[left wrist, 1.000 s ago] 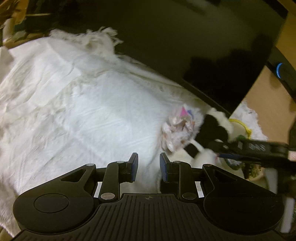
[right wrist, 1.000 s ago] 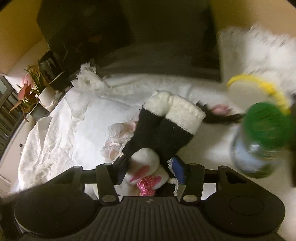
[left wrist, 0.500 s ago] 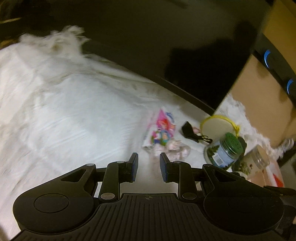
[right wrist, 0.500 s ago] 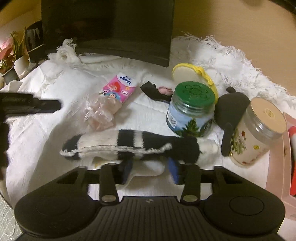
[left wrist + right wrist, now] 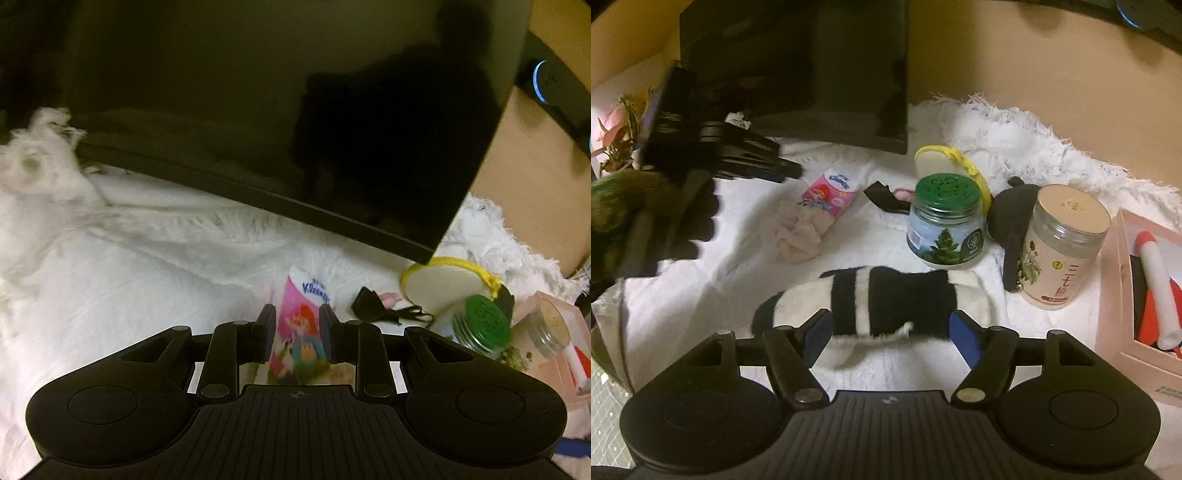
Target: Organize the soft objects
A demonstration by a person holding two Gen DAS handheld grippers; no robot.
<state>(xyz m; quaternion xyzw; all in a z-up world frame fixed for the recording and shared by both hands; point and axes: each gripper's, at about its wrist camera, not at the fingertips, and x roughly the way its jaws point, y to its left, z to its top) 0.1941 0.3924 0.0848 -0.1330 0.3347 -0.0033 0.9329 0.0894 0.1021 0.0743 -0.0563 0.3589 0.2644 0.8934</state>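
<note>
A black-and-white striped fuzzy sock lies on the white cloth between the wide-open fingers of my right gripper; nothing grips it. A pink Kleenex tissue pack lies on the cloth, and my left gripper hangs over it with its fingers a pack-width apart on either side. The pack and a pale pink scrunchie also show in the right wrist view. The left gripper reaches in there from the left, above the pack.
A black monitor stands at the back. A green-lidded jar, a beige-lidded jar, a yellow-rimmed lid, a black item and a black hair tie stand at right. A pink box sits far right.
My right gripper has let go of the sock and opened wide above it. My left gripper has moved right, over the tissue pack.
</note>
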